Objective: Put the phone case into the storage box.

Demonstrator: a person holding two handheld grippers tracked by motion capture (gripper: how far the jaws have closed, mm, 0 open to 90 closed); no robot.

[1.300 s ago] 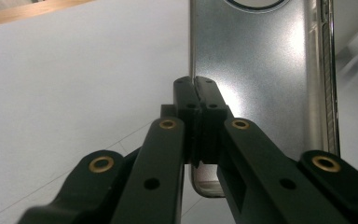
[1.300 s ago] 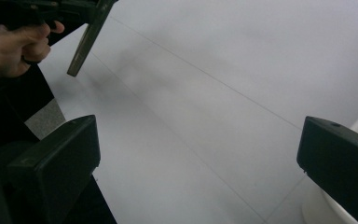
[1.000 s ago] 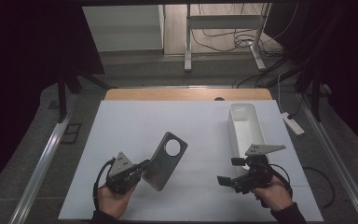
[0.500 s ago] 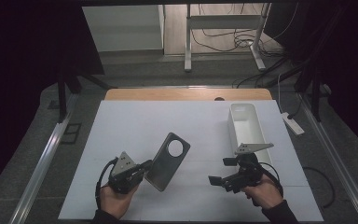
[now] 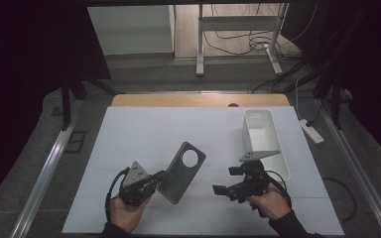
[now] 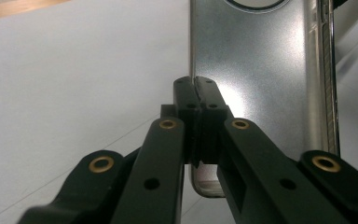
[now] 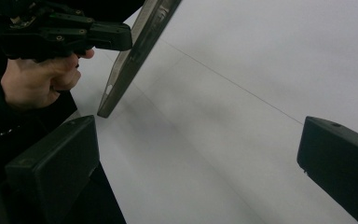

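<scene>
A grey phone case with a round camera hole is held tilted above the white table sheet. My left gripper is shut on the case's lower left edge; in the left gripper view the jaws pinch the edge of the case. My right gripper is open, a short way right of the case and pointing at it. In the right gripper view its pads stand wide apart with nothing between them, and the case shows edge-on with the left gripper clamped on it.
A white rectangular bin stands at the right, just behind my right gripper. A wooden table edge runs along the back. Metal rails flank the table, and cables lie on the floor beyond.
My right gripper has moved left and forward, away from the bin and toward the phone case, turning to face it. The left gripper and the case have stayed put.
</scene>
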